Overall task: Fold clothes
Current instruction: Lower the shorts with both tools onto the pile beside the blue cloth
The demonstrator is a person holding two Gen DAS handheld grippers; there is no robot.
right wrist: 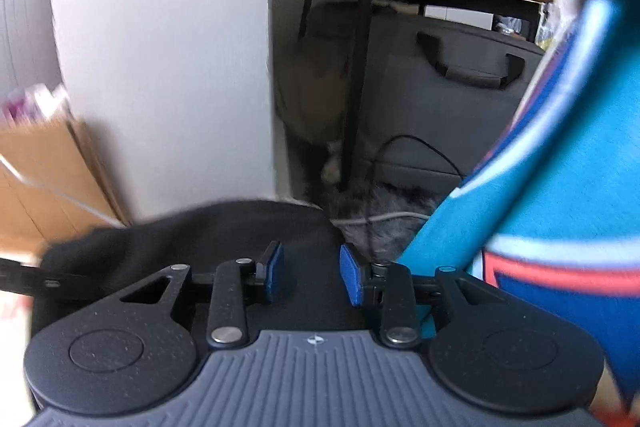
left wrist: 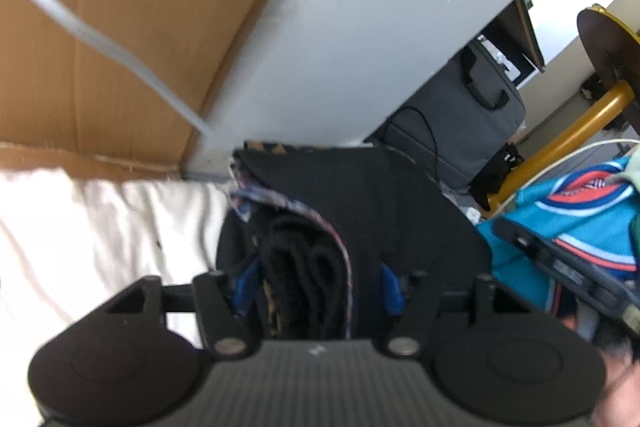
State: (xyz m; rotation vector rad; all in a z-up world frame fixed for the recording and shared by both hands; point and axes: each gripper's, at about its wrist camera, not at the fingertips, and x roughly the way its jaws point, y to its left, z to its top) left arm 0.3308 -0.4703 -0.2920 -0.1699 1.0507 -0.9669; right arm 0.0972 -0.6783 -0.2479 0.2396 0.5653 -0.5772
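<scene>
A white sheet (left wrist: 100,227) lies left, cardboard (left wrist: 120,39) far behind; the left gripper (left wrist: 316,287) stands released, fingers either side of the folded black garment (left wrist: 360,203), no readable label. In the right wrist view, the right gripper (right wrist: 312,275) hangs unclenched over that black garment (right wrist: 200,231), a teal jersey (right wrist: 560,187) at right.

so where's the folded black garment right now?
Left wrist view: folded black garment lies centre on the white sheet, between the left gripper fingers, turquoise jersey to its right.

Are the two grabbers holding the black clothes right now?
No. The left gripper and right gripper both stand open over the folded black garment, pads apart, gripping nothing.
</scene>
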